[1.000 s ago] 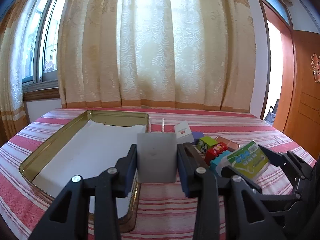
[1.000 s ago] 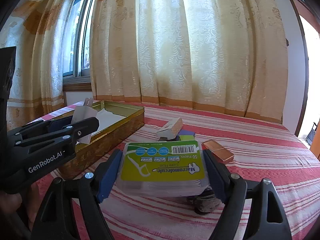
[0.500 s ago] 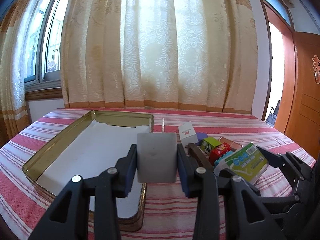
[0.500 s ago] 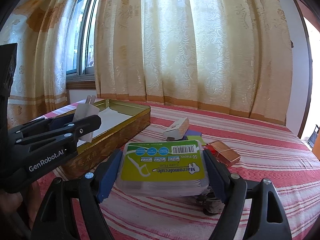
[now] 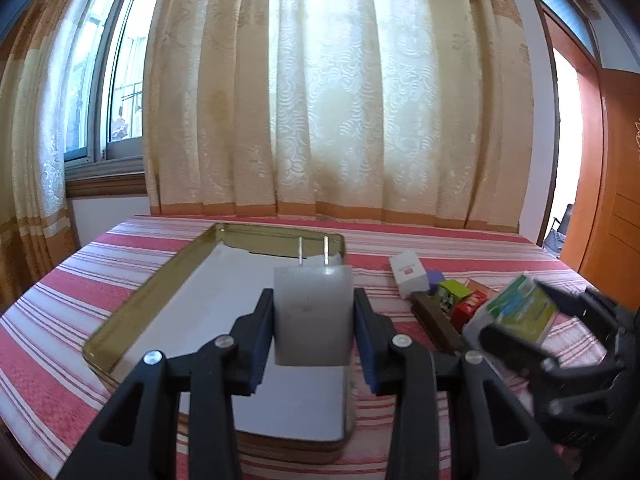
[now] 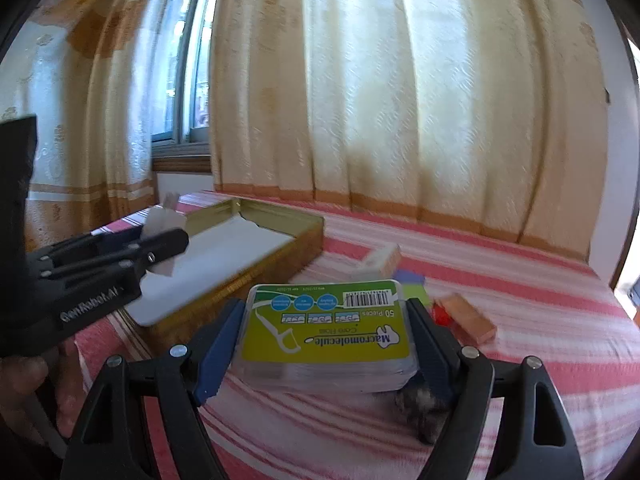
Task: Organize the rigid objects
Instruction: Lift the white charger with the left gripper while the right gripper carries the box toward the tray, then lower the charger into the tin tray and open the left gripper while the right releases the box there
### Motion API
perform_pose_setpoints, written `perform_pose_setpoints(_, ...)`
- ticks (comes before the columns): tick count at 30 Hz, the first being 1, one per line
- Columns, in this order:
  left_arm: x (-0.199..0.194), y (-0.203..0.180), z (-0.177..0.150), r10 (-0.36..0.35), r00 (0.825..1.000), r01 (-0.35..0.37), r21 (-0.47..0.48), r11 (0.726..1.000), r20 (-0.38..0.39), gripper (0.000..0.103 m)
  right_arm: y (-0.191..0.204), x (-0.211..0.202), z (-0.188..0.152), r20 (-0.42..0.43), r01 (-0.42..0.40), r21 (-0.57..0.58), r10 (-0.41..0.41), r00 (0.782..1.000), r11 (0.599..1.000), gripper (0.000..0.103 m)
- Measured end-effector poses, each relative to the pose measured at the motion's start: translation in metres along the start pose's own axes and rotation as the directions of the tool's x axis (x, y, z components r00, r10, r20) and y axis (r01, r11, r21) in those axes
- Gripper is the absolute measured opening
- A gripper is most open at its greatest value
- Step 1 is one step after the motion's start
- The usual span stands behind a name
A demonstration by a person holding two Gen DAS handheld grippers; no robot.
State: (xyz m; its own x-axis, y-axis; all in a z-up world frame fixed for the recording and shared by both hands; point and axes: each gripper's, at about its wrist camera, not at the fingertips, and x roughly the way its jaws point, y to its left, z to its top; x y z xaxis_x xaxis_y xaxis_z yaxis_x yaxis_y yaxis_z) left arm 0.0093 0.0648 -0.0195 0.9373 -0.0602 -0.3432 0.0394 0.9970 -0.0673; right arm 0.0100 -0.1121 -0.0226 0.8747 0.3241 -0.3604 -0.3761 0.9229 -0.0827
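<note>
Currently left gripper (image 5: 314,322) fingers clamp the white charger (image 5: 313,314) by its flat sides, prongs forward, above the gold tin (image 5: 132,312); right gripper (image 6: 326,344) clamps the floss-pick box (image 6: 326,330) edgewise over the worktop (image 6: 520,384): both likely light, rigid, slick plastic.

Daylight glows through long cream patterned curtains with tan bands (image 5: 344,92), drawn across the far wall. On the left, a gap shows a metal-framed glass window (image 5: 106,80) above a brown wooden sill (image 5: 106,184). On the right stands an orange wooden door (image 5: 612,200) beside a bright doorway. A red-and-white striped cloth (image 5: 440,236) covers the worktop.
</note>
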Motion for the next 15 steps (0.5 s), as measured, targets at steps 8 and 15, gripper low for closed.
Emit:
perform_pose_setpoints(8,0.020,0.029,0.019,0.023,0.997,-0.022,0.014,1.000,-0.080,0.037,0.008,0.023,0.046,-0.027,-0.111,-0.024,0.111,0.993,0.994,0.081)
perform_pose_setpoints(15,0.057,0.055,0.030,0.023,0.981,-0.025,-0.008,1.000,-0.193,0.037,0.013,0.060,0.072,-0.080,-0.173,0.000,0.173,0.982,0.985,0.081)
